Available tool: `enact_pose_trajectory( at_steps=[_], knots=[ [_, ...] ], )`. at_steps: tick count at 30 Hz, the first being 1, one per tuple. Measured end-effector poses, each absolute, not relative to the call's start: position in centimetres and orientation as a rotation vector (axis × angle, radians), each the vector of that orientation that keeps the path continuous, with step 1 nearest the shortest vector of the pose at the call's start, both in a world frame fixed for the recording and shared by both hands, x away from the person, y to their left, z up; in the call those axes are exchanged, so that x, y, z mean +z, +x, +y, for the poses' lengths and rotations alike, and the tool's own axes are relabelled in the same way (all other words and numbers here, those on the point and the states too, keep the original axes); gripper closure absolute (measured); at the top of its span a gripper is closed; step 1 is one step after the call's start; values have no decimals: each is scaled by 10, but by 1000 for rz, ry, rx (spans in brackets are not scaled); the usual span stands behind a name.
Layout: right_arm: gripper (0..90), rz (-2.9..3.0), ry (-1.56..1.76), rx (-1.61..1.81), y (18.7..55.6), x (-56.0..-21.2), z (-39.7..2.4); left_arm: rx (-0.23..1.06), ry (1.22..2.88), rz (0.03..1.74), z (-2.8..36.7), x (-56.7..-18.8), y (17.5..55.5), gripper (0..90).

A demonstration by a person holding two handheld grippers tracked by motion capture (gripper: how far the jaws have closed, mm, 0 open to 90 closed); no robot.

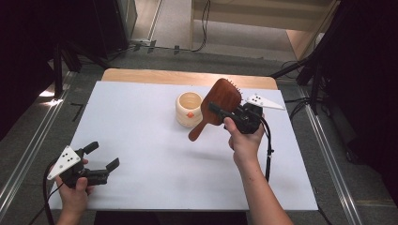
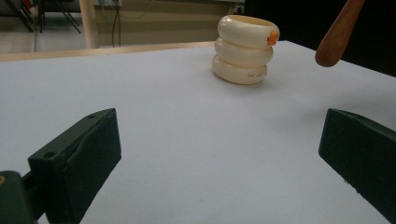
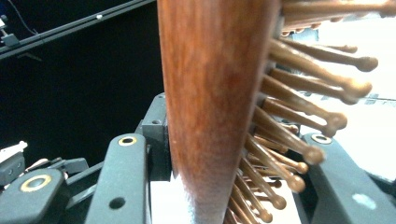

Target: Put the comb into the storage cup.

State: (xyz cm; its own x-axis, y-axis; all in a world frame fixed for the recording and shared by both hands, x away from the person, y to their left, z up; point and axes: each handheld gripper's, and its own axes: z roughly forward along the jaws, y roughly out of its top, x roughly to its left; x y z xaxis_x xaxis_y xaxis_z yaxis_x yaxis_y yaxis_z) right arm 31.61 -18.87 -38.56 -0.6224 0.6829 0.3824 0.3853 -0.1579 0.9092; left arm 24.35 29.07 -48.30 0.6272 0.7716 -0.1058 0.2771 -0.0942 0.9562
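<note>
Right tongs (image 1: 220, 111) clamped on head of wooden hairbrush (image 1: 216, 107), held up off counter (image 1: 155, 154) just right of cream ribbed cup (image 1: 188, 109); brush tilted, handle end pointing down-left, hanging near cup but apart from it; right gripper view: brush back (image 3: 210, 93) upright betw. both jaws, wooden bristles (image 3: 299, 107) sticking out to the right, pressed by one jaw.

Left tongs (image 1: 103, 155) spread wide, holding nothing, low at near-left of counter; left gripper view: jaws far apart over bare white surface, cup (image 2: 243, 49) w/ orange spot on rim ahead, handle tip (image 2: 335, 39) in air at upper right.
</note>
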Motion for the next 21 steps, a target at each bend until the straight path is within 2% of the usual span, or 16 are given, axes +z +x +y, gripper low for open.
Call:
enact_pose_trajectory(
  at_steps=[21],
  knots=[
    [523,1826,1244,1855,336,-372,-192,508,1666,880,290,-488,242,0]
  ],
)
